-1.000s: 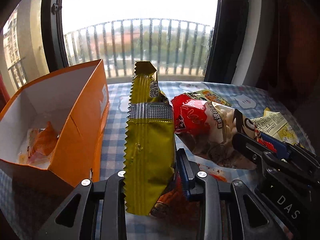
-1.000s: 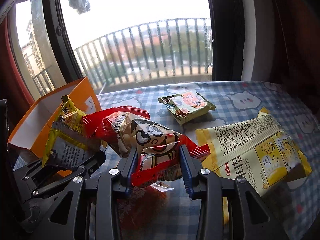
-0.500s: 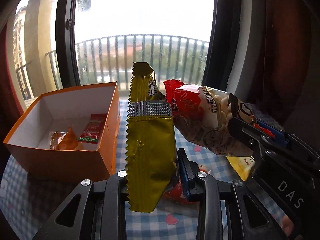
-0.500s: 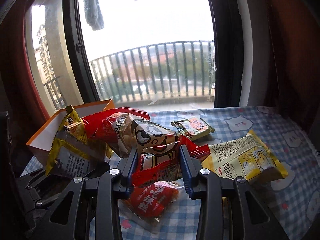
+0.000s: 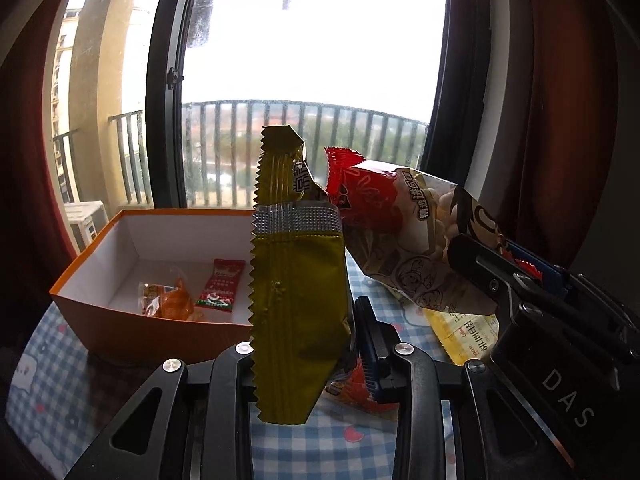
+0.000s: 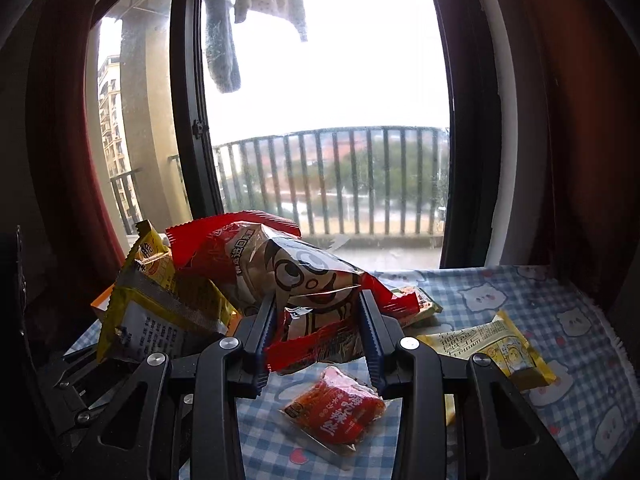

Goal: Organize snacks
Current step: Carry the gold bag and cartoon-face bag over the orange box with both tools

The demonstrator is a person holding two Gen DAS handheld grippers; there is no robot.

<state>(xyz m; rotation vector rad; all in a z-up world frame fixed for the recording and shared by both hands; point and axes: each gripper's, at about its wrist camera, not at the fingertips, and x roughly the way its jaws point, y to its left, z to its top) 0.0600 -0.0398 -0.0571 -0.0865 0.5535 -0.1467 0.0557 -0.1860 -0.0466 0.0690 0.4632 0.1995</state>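
Both your grippers have come way up off the table since a second ago, and the orange box (image 5: 132, 332) now sits lower, near left, its inside in full view. Your left gripper (image 5: 304, 344) is clamped on the yellow-green packet (image 5: 298, 300), held upright just right of the box. Your right gripper (image 6: 318, 332) is pinching the red cartoon bag (image 6: 296, 272), touching the packet's right side. Below on the checkered cloth (image 6: 560, 360): a small red sachet (image 6: 334, 408) and a yellow bag (image 6: 492, 348)
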